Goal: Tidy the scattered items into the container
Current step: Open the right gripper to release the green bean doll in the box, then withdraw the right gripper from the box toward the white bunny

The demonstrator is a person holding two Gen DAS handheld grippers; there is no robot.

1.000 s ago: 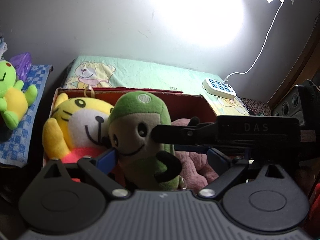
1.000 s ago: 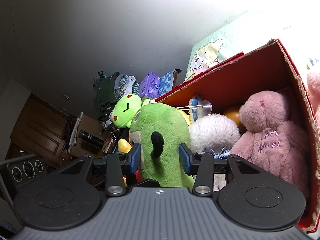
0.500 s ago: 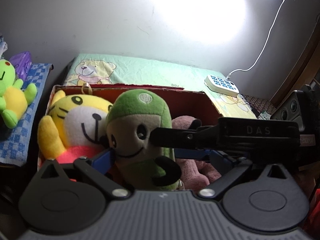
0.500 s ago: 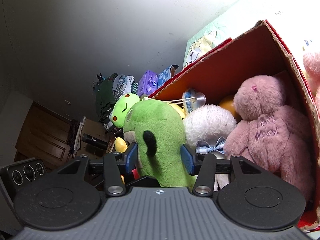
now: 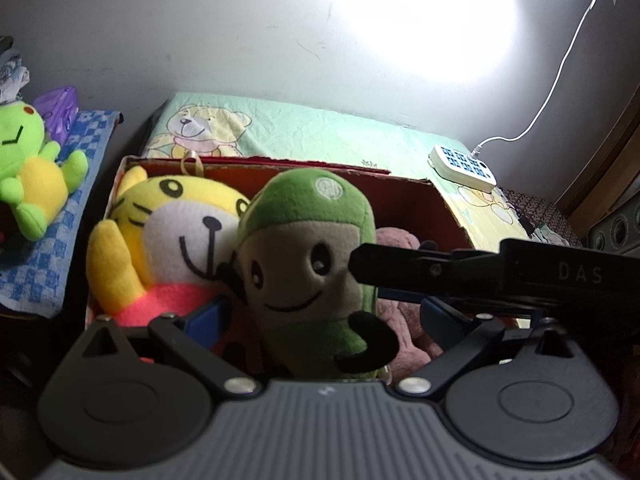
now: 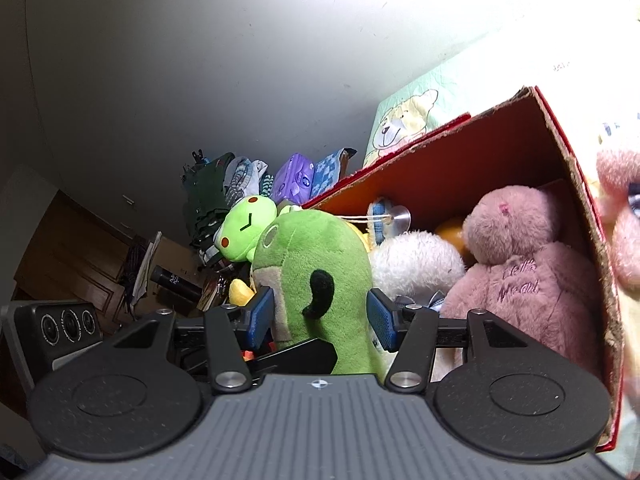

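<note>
Green plush toy (image 6: 316,280) stands between the right gripper (image 6: 320,314)'s just-opening, parted fingers, unpressed.

Fuzzy fleece green plush (image 5: 308,264); rough-edged cardboard box (image 6: 592,272); matt plastic gripper housings

Left gripper (image 5: 320,312) stood with jaws spread wide, pads clear on both sides; right gripper (image 6: 320,314) had jaws partly apart, just been opening, its blue pads (image 6: 262,312) off the plush between them.
</note>
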